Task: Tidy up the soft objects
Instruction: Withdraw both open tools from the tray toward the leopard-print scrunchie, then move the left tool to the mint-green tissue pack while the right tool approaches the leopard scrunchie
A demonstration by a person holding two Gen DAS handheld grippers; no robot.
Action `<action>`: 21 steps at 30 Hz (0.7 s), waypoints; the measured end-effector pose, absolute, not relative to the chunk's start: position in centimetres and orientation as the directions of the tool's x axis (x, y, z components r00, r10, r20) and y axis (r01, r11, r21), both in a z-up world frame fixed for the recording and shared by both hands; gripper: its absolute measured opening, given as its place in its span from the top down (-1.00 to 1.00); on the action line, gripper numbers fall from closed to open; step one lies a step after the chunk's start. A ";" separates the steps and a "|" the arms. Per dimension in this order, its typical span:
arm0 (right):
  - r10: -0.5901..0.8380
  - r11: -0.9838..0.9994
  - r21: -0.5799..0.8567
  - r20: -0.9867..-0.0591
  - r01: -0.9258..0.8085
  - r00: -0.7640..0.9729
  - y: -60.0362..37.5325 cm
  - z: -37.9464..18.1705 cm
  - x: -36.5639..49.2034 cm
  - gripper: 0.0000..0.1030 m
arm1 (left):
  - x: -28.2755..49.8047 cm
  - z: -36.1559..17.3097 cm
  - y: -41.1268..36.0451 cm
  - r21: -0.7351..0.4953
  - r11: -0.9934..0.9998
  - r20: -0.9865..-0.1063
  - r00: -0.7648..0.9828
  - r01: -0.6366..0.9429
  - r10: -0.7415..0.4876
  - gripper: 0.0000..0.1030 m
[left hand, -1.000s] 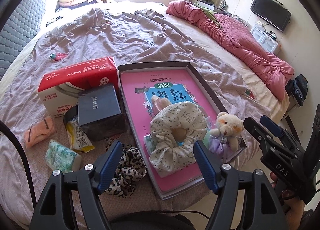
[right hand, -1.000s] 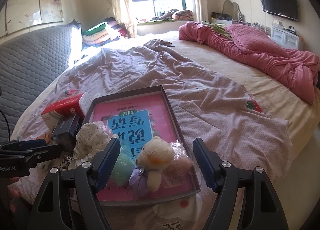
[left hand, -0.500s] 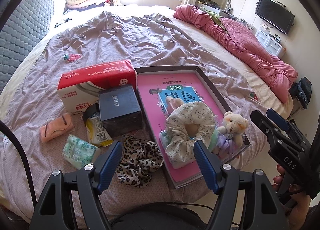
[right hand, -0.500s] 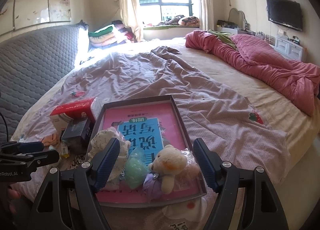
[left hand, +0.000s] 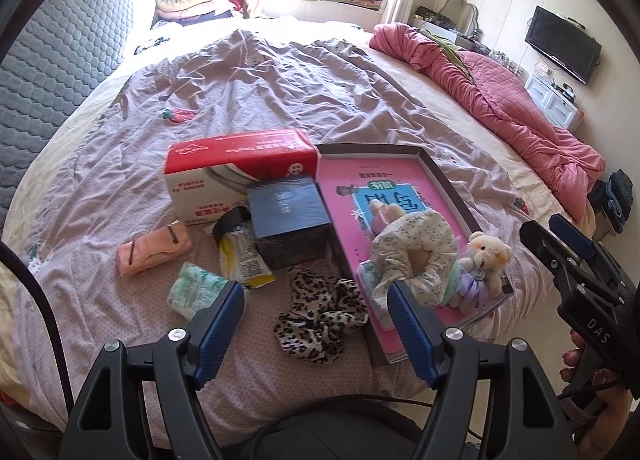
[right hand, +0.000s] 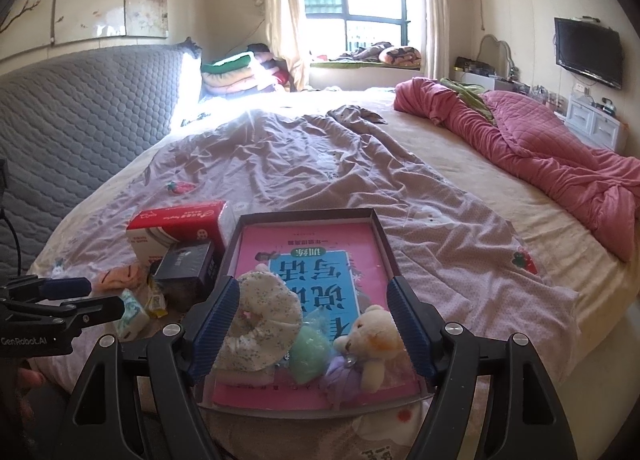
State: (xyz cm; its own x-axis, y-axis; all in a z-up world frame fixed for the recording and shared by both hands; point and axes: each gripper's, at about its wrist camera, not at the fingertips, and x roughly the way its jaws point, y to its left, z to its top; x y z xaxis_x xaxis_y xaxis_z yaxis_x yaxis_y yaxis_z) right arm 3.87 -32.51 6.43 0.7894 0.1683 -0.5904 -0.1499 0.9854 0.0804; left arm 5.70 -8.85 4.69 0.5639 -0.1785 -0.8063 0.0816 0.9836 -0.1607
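With both tools spread empty, the left tool (left hand: pixel 314 324) should drop straight onto the leopard scrunchie (left hand: pixel 320 316) just ahead, pinching its bunched middle.

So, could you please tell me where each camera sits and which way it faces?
Left wrist: on the left gripper, above the bed's near edge, facing the leopard scrunchie; right gripper and hand at right.
Right wrist: on the right gripper, facing the tray; left gripper at left.
Shared: tray, teddy, red box.

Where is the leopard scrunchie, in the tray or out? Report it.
Out: leopard scrunchie lies on the bedsheet, beside the tray.
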 end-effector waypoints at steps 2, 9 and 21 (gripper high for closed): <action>0.175 0.984 0.075 -0.588 -0.162 0.790 -31.9 6.7 3.8 -0.50 | 5.6 4.8 -7.8 -0.163 0.985 -0.806 0.566 0.065 -0.170 -0.43; 0.208 0.972 0.039 -0.589 -0.230 0.781 -29.2 7.1 3.4 -0.50 | 5.3 4.4 -4.4 -0.159 0.987 -0.813 0.566 0.012 -0.137 -0.43; 0.275 0.933 -0.015 -0.615 -0.360 0.739 -24.3 6.4 2.7 -0.51 | 4.2 3.1 1.3 -0.177 0.980 -0.824 0.559 -0.093 -0.096 -0.43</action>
State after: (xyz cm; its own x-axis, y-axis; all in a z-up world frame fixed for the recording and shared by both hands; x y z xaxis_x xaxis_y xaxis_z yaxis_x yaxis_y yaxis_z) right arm 2.73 -24.34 6.38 0.7390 0.2754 -0.6149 -0.3598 0.9329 -0.0145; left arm 4.25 1.33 3.10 0.5592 -0.0956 -0.8235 -0.0935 0.9797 -0.1772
